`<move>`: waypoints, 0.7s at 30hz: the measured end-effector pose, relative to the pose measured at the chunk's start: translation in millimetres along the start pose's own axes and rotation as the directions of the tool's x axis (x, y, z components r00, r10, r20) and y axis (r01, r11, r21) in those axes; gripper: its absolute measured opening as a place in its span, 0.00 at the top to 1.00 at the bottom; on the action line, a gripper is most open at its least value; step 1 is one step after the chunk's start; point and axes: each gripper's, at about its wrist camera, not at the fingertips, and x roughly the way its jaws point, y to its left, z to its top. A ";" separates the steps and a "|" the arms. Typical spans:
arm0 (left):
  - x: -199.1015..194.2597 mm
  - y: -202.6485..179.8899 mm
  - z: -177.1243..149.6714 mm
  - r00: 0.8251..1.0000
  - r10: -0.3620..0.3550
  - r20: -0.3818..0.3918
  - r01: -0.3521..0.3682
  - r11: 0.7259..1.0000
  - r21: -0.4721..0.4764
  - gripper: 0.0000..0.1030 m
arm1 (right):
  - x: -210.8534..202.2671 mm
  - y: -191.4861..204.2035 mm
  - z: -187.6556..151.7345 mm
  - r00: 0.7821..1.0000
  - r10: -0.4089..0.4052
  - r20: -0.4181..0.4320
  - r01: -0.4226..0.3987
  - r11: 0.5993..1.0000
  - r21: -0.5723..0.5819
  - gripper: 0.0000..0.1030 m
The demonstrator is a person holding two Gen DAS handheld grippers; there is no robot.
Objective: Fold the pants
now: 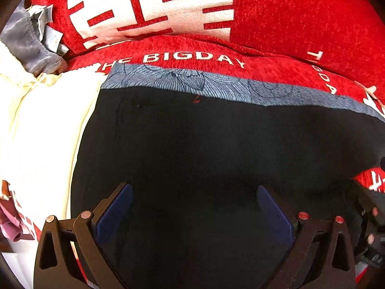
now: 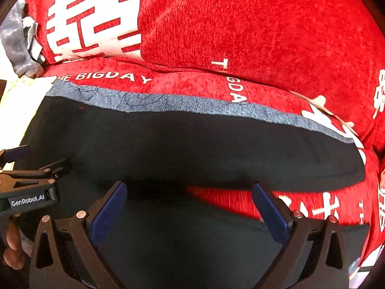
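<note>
Black pants (image 1: 192,144) lie spread flat on a red sofa seat, on top of a blue-grey patterned cloth (image 1: 192,82). My left gripper (image 1: 195,190) hovers over the dark fabric, open, nothing between its blue pads. In the right wrist view the pants (image 2: 192,144) stretch across the seat with a near fold or leg (image 2: 182,240) under the fingers. My right gripper (image 2: 190,187) is open too, just above the gap where red sofa fabric shows between the two dark parts. The left gripper (image 2: 28,168) shows at the left edge, held by a hand (image 2: 12,245).
The red sofa (image 1: 300,24) has white lettering on its cushions and back. A cream-white garment (image 1: 48,132) lies left of the pants. Grey cloth (image 1: 24,38) is bunched at the far left by the backrest. Pinkish items (image 1: 12,226) sit at the left edge.
</note>
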 end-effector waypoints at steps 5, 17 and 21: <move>15.8 5.4 22.8 1.000 0.017 -0.018 -0.018 0.999 -0.034 0.00 | 33.8 -9.2 34.4 0.998 0.057 -0.040 -0.059 0.998 -0.039 0.00; 29.9 4.4 38.7 0.999 0.038 -0.033 -0.038 0.999 -0.022 0.00 | 132.8 20.4 104.3 0.960 0.153 -0.236 -0.240 0.883 -0.403 0.00; 28.8 5.4 40.9 0.999 0.028 -0.036 -0.029 0.999 -0.039 0.00 | 140.7 29.4 109.5 0.954 0.194 -0.230 -0.283 0.836 -0.469 0.01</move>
